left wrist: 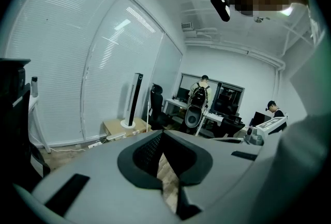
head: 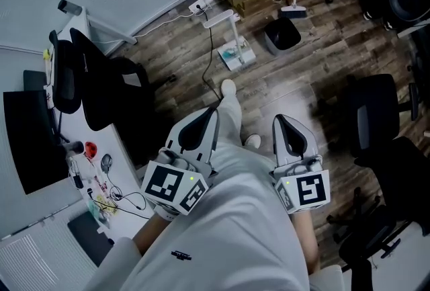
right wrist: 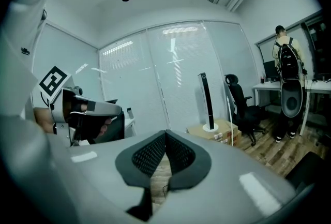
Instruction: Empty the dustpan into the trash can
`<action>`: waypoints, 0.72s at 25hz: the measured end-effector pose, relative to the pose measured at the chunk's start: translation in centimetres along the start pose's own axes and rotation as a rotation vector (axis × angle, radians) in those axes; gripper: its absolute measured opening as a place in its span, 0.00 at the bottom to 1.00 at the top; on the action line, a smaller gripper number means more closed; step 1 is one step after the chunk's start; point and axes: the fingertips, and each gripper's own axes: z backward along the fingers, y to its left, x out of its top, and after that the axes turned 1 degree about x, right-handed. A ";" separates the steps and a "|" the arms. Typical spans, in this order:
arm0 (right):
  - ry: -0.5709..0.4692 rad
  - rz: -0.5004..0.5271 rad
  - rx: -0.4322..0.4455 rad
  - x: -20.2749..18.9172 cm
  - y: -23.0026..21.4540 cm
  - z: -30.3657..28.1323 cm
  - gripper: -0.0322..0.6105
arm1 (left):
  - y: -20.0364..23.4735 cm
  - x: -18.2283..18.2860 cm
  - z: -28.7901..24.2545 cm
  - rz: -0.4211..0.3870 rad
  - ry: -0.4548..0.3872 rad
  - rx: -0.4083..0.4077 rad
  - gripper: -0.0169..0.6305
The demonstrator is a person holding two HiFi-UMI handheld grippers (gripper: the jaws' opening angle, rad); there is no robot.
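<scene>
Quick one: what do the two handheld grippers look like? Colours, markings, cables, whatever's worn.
The left gripper and right gripper match: pale grey-white moulded shells with tapering jaws lined with black dimpled pads. Each carries a white cube with black square markers and a small green light. No cables visible. The person wears white clothing.

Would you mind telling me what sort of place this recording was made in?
Probably an office: a desktop monitor, a swivel chair, and tall windows covered by blinds.

My head view is dim and cool, with glare on the floor (head: 282, 91), while both gripper views bend at dark edges, blinds (left wrist: 103, 62) glowing pale.
</scene>
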 end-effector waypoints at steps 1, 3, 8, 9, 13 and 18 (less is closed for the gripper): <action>0.002 0.001 0.001 0.2 -0.2 -0.6 0.07 | 0.4 0.2 -0.5 0.002 0.003 -0.001 0.04; 0.009 0.002 0.001 0.4 -0.6 -2.0 0.07 | 1.1 0.7 -1.6 0.009 0.006 -0.003 0.04; 0.023 0.004 0.000 1.4 -1.9 -5.7 0.07 | 3.2 2.1 -4.7 0.022 0.014 -0.006 0.04; 0.025 0.005 0.002 1.6 -2.1 -6.6 0.07 | 3.7 2.5 -5.4 0.024 0.014 -0.006 0.04; 0.032 0.027 0.001 3.4 -3.2 -10.5 0.07 | 6.2 4.2 -8.0 0.036 0.012 -0.010 0.04; -0.003 0.002 -0.018 6.6 -5.0 -14.7 0.07 | 8.8 7.0 -11.6 0.043 0.008 -0.028 0.04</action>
